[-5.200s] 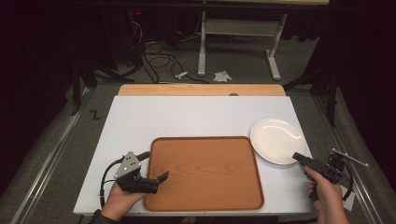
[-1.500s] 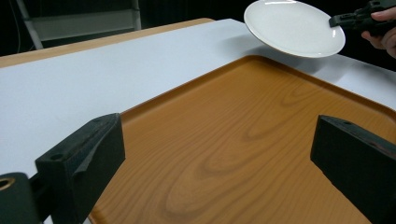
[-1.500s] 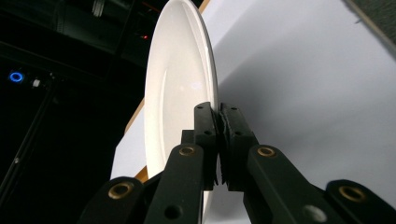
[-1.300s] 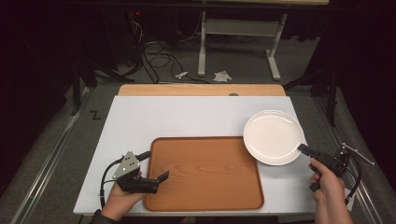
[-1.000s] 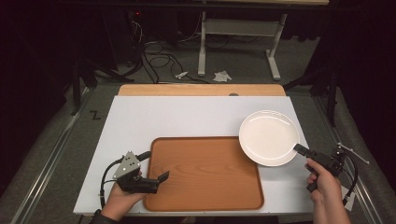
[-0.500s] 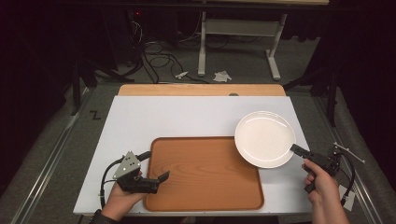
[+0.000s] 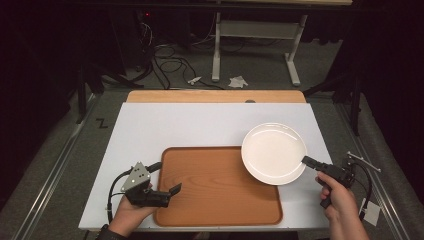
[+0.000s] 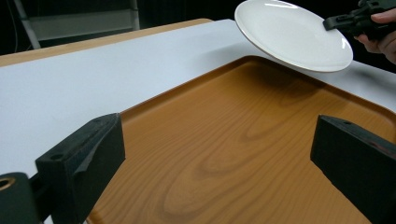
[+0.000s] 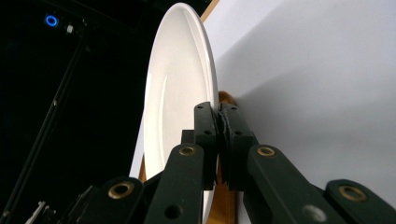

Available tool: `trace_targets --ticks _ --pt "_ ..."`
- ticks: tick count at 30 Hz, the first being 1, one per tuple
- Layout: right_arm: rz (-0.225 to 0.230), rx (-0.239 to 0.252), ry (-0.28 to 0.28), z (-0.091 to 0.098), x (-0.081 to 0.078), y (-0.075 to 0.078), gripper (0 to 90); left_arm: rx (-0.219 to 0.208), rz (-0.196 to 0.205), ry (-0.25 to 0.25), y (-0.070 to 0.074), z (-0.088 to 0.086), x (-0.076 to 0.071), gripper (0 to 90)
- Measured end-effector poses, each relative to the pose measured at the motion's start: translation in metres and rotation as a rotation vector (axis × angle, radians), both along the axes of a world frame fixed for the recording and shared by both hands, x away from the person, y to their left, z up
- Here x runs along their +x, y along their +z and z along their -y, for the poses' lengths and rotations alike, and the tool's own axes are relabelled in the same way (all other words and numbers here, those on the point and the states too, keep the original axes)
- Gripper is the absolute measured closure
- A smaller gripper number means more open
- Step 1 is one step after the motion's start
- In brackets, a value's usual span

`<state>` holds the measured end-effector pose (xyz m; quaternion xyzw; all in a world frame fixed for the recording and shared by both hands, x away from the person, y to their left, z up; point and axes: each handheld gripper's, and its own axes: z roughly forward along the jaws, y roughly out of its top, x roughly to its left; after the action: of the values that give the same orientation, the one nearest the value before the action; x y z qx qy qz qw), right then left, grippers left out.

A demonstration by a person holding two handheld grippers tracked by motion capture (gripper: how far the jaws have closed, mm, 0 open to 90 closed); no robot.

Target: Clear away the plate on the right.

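1. Plate [image 7: 273, 152]: a white, round dinner plate, held in the air over the far right corner of the wooden tray [image 7: 210, 185]. In the left gripper view it hangs clear of the tray and casts a shadow on the wood beneath it.

2. The right gripper [image 7: 306, 161] is clamped on the plate's rim at its right edge. The right gripper view shows both jaws pressed together with only the thin rim between them.

3. The left gripper [image 7: 175, 189] rests at the tray's near left edge with its jaws well apart, one on each side of the left gripper view. They hold nothing, though they straddle the tray's edge and may be there to steady it.

4. The step in hand is judged to be setting the plate down onto the tray. With a pinch on one edge only, the plate's whole weight levers against the jaws, so the grip should be kept firm and the wrist level. The carry should be slow, and the far edge should touch the wood first before the jaws part.

5. A likely fault is the rim slipping or the plate tipping if the move is hurried.

6. Being round, the plate has no long axis to speak of. Its hollow face points upward, and it sits a little tilted, not quite flat.
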<state>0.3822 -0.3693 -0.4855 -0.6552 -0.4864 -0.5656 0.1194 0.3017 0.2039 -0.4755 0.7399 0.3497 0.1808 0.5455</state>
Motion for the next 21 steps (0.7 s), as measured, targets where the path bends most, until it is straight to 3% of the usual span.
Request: trace_targets --ticks 10,21 --pt "-0.009 0.004 0.074 -0.017 0.000 0.000 89.2 -0.002 0.001 0.000 0.000 0.000 0.000 3.7" --pt "-0.035 -0.047 0.166 -0.039 0.001 -0.005 89.1 -0.007 0.005 0.002 0.001 -0.001 -0.001 3.8"
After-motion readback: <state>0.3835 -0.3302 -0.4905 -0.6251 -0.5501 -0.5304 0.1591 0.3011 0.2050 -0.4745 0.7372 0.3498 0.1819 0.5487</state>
